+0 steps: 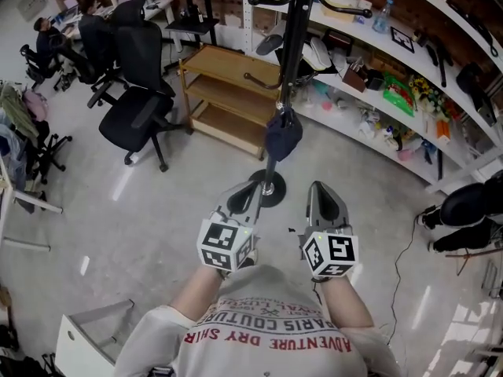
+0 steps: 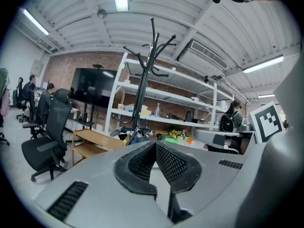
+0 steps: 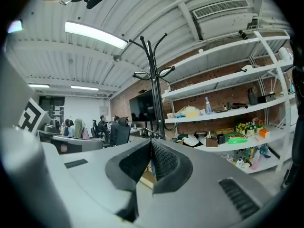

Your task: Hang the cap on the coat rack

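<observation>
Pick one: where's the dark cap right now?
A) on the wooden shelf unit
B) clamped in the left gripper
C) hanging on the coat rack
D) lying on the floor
C: in the head view the dark cap hangs off the coat rack pole, clear of the floor, while the left gripper and right gripper both have jaws together with nothing between them.

Dark navy cap hanging low against the pole, sagging downward, black coat rack standing upright on its round base, curved arms branching near the top.
</observation>
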The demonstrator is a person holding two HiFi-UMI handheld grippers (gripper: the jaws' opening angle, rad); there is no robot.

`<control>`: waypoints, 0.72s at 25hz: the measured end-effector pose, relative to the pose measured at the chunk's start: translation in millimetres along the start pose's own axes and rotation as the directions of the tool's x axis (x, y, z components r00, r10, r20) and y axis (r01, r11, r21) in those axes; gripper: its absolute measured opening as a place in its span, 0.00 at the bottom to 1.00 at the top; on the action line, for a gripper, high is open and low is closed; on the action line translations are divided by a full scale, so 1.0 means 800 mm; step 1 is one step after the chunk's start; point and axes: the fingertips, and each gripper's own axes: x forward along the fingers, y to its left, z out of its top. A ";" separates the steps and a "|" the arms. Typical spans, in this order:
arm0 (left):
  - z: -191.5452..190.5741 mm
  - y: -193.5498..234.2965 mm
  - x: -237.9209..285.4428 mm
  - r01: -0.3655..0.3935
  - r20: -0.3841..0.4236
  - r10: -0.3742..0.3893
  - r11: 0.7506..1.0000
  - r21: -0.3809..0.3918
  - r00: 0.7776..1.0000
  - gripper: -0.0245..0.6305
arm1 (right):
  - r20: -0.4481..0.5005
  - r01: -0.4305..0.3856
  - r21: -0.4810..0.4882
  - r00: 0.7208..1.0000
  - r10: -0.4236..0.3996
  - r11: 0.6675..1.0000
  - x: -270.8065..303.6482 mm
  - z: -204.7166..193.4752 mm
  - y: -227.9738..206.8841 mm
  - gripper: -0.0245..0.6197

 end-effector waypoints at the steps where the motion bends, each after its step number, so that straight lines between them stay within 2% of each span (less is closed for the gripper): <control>1: 0.000 -0.005 -0.005 -0.001 0.002 0.001 1.000 0.003 1.000 0.05 | -0.005 -0.014 0.002 1.000 0.014 1.000 -0.006 -0.002 0.004 0.06; 6: -0.002 -0.016 -0.026 -0.012 0.011 0.012 1.000 0.005 1.000 0.05 | -0.022 -0.059 -0.009 0.998 0.058 0.998 -0.025 -0.009 0.018 0.06; 18: 0.007 -0.034 -0.035 -0.006 0.034 0.006 1.000 0.011 0.999 0.05 | 0.008 -0.074 -0.025 0.997 0.074 0.997 -0.044 0.002 0.025 0.06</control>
